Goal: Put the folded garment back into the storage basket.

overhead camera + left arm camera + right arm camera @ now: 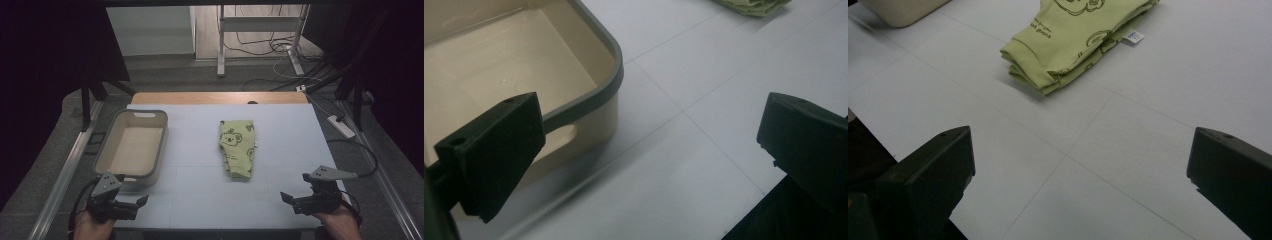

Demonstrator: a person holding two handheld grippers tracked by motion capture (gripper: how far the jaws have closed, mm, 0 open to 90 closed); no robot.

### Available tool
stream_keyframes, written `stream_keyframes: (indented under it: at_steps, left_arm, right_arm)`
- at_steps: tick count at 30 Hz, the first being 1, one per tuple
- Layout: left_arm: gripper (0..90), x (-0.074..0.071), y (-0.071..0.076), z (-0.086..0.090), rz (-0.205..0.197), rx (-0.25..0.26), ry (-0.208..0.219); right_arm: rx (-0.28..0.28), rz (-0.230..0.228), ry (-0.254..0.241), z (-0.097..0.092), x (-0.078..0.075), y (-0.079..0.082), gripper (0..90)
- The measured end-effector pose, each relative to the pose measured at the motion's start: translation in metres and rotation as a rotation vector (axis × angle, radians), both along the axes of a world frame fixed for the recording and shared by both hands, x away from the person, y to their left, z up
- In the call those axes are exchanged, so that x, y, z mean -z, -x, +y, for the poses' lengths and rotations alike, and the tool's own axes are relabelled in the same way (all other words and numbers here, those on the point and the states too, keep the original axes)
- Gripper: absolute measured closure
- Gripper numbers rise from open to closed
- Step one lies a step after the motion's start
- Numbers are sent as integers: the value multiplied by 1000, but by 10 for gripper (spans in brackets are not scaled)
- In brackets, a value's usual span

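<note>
Nothing is grasped; the approach step is judged not yet begun. Left hand-held gripper [141,201] and right hand-held gripper [287,198] are held at the surface's near corners, jaws apart. Folded green garment [236,148] lies mid-surface, the beige bin [161,150] at the left edge. Next, a reach to the garment is called for.

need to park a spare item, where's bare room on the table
Bare mat between the bin and the folded green cloth, right of the cloth, and along the near edge between the left claw and right claw. Nowhere is crowded.
</note>
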State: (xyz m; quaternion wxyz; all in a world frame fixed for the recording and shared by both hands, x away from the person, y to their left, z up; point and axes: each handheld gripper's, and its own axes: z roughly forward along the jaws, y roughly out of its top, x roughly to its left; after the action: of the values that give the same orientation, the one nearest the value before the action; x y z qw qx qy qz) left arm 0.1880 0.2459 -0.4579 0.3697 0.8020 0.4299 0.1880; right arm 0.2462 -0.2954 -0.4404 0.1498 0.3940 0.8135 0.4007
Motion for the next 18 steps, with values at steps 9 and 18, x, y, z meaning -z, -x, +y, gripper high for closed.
stream_keyframes:
  at_steps: [9,18]
  left_arm:
    - [0,0,-7,-5,7,37,-7]
    - [0,-4,-13,-12,6,63,7]
  right_arm:
    - [-40,-12,-6,4,-1,-1,0]
    - [-71,-20,-20,7,-1,-4,0]
